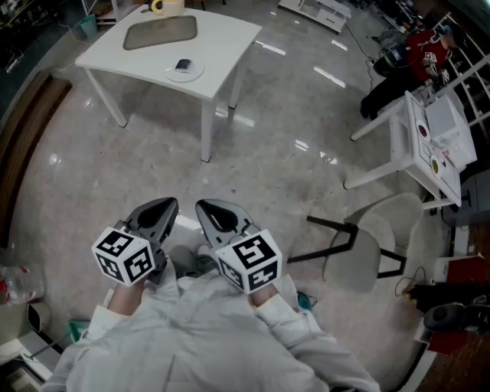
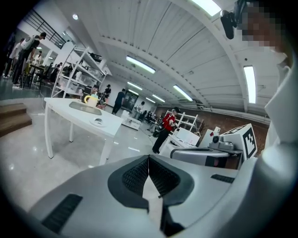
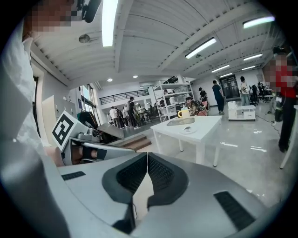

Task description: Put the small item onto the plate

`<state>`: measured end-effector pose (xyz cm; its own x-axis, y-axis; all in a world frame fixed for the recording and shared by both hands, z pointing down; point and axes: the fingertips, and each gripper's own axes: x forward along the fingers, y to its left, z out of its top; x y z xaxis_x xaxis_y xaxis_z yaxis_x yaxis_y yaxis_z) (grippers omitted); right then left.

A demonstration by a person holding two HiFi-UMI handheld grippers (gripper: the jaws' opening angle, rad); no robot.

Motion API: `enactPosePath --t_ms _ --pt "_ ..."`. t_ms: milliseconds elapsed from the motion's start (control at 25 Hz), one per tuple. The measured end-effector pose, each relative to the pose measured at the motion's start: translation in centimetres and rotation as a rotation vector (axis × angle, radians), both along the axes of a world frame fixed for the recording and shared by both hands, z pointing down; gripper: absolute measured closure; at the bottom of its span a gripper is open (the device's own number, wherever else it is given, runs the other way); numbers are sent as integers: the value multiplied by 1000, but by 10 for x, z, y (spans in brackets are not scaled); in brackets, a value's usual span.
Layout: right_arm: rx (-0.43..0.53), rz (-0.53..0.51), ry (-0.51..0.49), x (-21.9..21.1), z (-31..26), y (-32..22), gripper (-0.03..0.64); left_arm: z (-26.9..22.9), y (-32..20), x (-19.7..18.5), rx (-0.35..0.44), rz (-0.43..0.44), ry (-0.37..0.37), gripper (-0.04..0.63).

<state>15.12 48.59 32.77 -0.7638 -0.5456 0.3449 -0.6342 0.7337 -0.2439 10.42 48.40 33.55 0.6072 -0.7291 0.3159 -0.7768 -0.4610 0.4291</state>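
- Head view is being filled mostly by a glossy, pale stone floor (image 1: 268, 153), on which ceiling lights are being reflected.
- A white table (image 1: 222, 46) is being seen at the upper left, well apart from both grippers, with a stretch of floor lying between.
- On the table a grey tray (image 1: 161, 32) is being shown, with a yellow mug (image 1: 158, 6) at the far edge and a white plate (image 1: 197, 74) near the front corner.
- The small item (image 1: 183, 65), dark in colour, is being carried by the plate, lying on its middle.
- The left gripper (image 1: 168, 204) is being held close to the person's body, its jaws being pressed together with nothing between them.
- The right gripper (image 1: 204, 208) is being held just beside it, its jaws likewise being pressed together on nothing.
- A pale chair (image 1: 360, 245) with black legs is being seen at the right, with a white rack (image 1: 417, 142) beyond it.
- A person in red (image 1: 421, 50) is being seen near the rack; in the right gripper view, open shelving (image 3: 172, 100) and more people are being shown behind the table.
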Motion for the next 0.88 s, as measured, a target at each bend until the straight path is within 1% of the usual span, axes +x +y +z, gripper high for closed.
enactPosePath --t_ms 120,240,400,600,720,880 --pt "-30 -16 -18 5 9 2 600 8 1 7 -17 -4 2 584" --pt "-45 -32 -9 7 18 2 600 16 0 10 -39 -14 1 584" --pt "-65 -23 -19 10 24 -16 601 22 -12 9 -53 -22 -7 584" --pt "-72 -15 -14 2 30 -51 600 28 -45 -6 -59 -36 -4 584" --pt "-85 -6 -4 -5 34 -74 600 29 -69 -16 -66 -46 16 584" --pt "-76 27 -16 -16 28 -120 601 24 -110 -31 -57 -36 17 584"
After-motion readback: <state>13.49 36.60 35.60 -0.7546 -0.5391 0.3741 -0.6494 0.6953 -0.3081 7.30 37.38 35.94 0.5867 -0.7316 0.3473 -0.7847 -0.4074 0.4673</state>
